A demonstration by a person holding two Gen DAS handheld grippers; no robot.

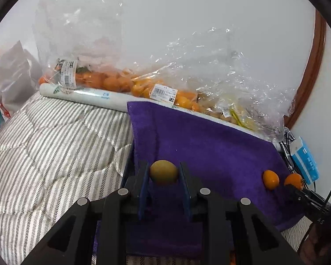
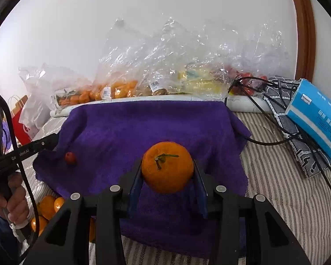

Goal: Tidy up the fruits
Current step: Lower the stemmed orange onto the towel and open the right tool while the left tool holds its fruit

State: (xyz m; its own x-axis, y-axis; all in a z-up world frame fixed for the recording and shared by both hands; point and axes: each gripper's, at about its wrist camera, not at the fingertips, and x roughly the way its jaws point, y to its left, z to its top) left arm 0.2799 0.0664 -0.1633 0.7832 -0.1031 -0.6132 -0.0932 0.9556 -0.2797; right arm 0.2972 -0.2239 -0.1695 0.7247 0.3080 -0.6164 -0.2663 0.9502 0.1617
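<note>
My left gripper [image 1: 163,172] is shut on a small yellow-green fruit [image 1: 163,171] just above the purple towel [image 1: 209,141]. My right gripper [image 2: 167,170] is shut on an orange mandarin [image 2: 167,167] with a green stem, held over the purple towel [image 2: 147,123]. In the left wrist view a small orange fruit [image 1: 270,179] lies on the towel at the right, and the mandarin [image 1: 294,180] shows in the right gripper's fingers. In the right wrist view a small red fruit [image 2: 70,158] lies on the towel's left, near the left gripper [image 2: 44,142].
Clear plastic bags of oranges [image 1: 103,79] and other fruit [image 2: 196,79] line the wall behind a white roll [image 1: 81,95]. A blue tissue pack [image 2: 317,114] and black cables [image 2: 275,141] lie at the right. Several oranges [image 2: 47,207] sit below the towel's left edge on the striped bedding [image 1: 44,145].
</note>
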